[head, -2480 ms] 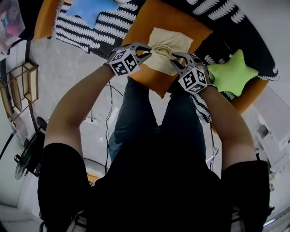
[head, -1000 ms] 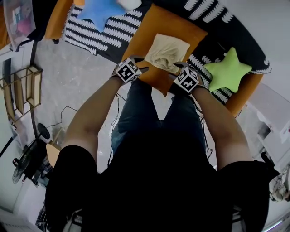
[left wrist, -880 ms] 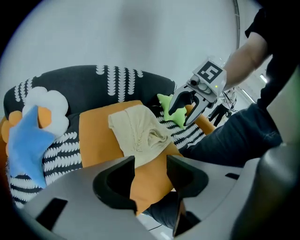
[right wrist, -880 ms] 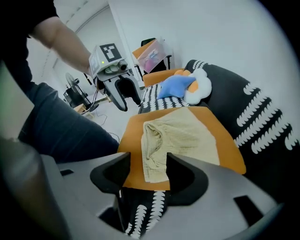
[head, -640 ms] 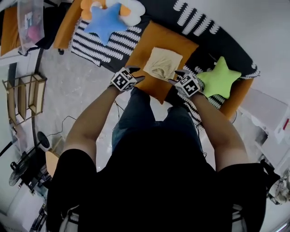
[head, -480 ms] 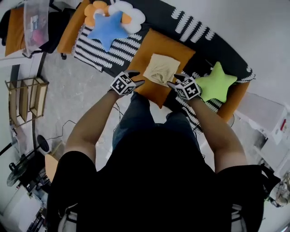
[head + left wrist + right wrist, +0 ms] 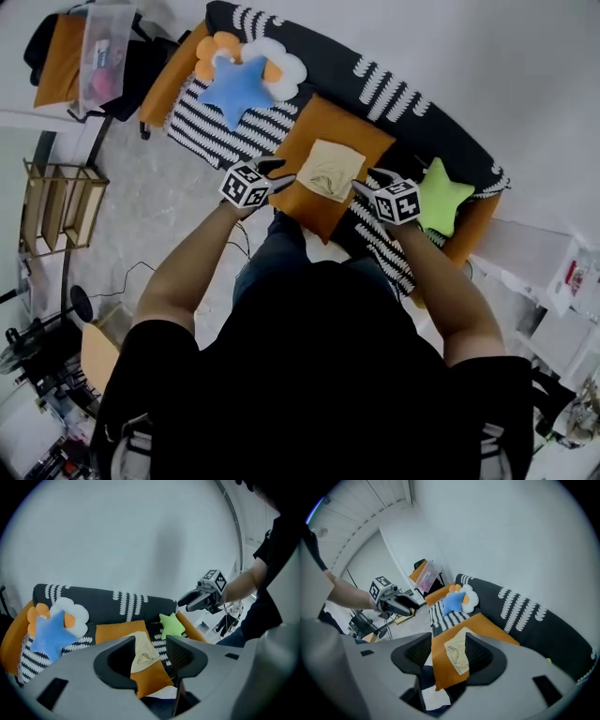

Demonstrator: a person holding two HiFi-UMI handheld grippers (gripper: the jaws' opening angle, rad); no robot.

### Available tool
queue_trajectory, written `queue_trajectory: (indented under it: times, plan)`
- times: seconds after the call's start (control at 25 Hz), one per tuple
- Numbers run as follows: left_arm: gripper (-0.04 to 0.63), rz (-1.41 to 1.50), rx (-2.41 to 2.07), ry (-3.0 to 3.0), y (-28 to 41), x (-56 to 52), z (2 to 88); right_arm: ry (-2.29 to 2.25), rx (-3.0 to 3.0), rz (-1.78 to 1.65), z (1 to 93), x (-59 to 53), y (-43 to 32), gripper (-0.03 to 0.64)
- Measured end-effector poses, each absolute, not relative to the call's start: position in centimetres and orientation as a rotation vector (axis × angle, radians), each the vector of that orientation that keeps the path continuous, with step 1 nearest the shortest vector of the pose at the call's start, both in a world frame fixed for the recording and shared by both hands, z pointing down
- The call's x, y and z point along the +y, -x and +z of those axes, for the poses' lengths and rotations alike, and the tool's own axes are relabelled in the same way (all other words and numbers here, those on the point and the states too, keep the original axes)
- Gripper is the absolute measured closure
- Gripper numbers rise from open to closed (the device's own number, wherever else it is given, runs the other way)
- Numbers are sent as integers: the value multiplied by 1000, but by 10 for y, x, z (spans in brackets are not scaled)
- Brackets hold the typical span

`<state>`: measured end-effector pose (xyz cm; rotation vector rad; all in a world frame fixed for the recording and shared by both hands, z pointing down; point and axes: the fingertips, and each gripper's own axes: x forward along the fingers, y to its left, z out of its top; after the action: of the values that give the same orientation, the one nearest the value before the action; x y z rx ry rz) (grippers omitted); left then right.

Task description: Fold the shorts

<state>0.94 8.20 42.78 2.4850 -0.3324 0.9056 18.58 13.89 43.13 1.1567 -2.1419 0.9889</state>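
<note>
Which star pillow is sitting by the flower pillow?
The blue star pillow, lying against the white-and-orange flower pillow. The green star pillow sits far from it.

The shorts (image 7: 330, 169) are pale cream, lying on a plain orange cushion (image 7: 319, 120). The sofa (image 7: 403, 94) behind it is black with rows of white toothed stripes. At the far left a bright blue star pillow (image 7: 236, 86) rests against a white-and-orange flower pillow (image 7: 279, 56). A lime green star pillow (image 7: 439, 199) lies to the right. The throw (image 7: 211, 141) under the blue star is black-and-white striped.
</note>
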Motion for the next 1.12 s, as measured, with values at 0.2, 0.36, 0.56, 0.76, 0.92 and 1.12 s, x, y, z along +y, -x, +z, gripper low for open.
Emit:
queue_trajectory:
  times: [0.2, 0.36, 0.56, 0.76, 0.92, 1.12]
  plan:
    - [379, 859, -384, -2521, -11, 91, 398, -1271, -2150, 950, 393, 145, -214, 394]
    - [383, 807, -426, -2562, -14, 93, 371, -1353, -2161, 931, 368, 150, -231, 403]
    - [383, 715, -482, -2588, -24, 92, 338, -1384, -2164, 898, 341, 163, -251, 408]
    - [383, 631, -499, -2610, -32, 93, 316, -1449, -2162, 864, 313, 171, -278, 411]
    - [383, 572, -499, -2618, -40, 96, 307, -1513, -2155, 874, 300, 178, -300, 416]
    - [383, 537, -499, -2645, -36, 98, 294, -1553, -2133, 886, 294, 188, -314, 423]
